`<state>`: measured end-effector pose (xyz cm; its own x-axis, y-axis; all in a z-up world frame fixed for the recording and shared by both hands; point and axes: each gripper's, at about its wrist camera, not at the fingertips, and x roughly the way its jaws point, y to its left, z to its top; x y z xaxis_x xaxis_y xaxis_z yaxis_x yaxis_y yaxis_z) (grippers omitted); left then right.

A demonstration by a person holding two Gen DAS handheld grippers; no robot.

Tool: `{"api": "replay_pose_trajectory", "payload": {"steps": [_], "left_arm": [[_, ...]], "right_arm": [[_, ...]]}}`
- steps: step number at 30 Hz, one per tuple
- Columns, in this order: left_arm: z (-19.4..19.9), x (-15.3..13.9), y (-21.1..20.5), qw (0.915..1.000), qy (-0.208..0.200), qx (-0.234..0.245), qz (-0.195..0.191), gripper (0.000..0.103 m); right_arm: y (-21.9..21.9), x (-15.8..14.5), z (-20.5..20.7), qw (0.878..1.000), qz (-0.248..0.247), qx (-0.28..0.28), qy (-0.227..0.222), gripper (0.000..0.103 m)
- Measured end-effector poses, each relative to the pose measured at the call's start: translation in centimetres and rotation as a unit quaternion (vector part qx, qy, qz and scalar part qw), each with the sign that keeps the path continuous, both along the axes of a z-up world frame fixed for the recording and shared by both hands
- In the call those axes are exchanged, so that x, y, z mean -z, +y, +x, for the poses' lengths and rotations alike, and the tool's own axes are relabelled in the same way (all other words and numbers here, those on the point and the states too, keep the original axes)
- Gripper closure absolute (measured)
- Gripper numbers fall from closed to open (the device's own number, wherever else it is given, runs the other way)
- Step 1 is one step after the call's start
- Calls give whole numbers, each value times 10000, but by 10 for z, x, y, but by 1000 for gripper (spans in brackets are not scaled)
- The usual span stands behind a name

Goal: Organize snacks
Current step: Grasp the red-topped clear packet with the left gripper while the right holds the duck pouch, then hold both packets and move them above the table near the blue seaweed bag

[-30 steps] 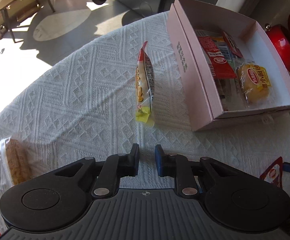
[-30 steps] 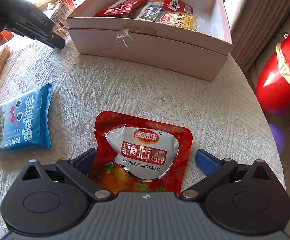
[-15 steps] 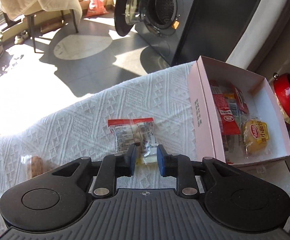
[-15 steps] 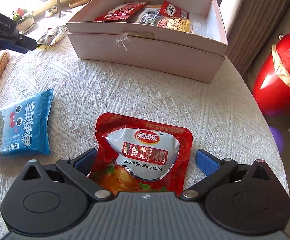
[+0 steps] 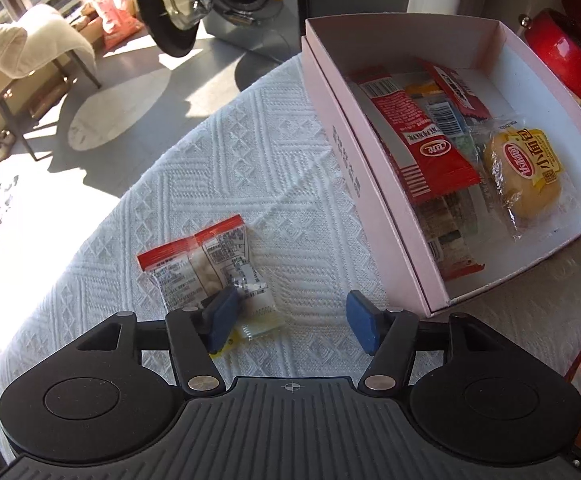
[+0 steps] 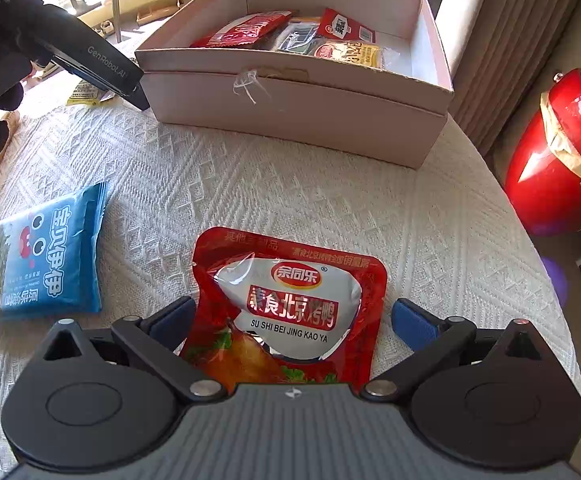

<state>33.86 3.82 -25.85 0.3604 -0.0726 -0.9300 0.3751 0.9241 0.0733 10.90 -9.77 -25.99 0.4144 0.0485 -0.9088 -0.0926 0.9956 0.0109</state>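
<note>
Left gripper [image 5: 290,322]: jaws spread wide, nothing held; left pad overlapping near end of clear snack packet [image 5: 206,270] with red top edge, laid flat on white tablecloth [image 5: 250,168].

Pink box [image 5: 370,200]: right of packet, filled with red wrappers and wrapped yellow bun [image 5: 524,176].

Right gripper [image 6: 292,320]: jaws spread wide, nothing clamped; red pouch [image 6: 290,308] lying flat between fingers.

Blue packet [image 6: 46,260]: flat on cloth, left of pouch, apart.

Open cloth near, box wall far

Bare tablecloth [image 6: 274,184] lies between red pouch [image 6: 290,308] and pink box [image 6: 290,108]; blue packet [image 6: 46,264] crowds the left.
</note>
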Motion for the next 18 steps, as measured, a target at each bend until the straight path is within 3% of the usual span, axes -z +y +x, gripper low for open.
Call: {"api": "replay_pose_trajectory", "payload": {"steps": [6,10,14,17,18], "left_arm": [[-1,-11,9,9995,-8,-263,-194,41],[-8,-40,38,9905,-539,-1080,-657,41],[13,-34,69,9761,-170,-1900,-1041,43],[28,-21,62,9817,41,-1727,-798,43],[31,-16,58,9837,83,-1658,-687,39]], "right_arm": [[-1,0,0,10000,4,-83,-4,0],[0,0,1,9999,4,-131,-17,0],[1,1,-2,9999,6,-130,-57,0],[1,1,-2,9999,7,-135,-69,0],[0,1,-1,9999,7,-136,-59,0]]}}
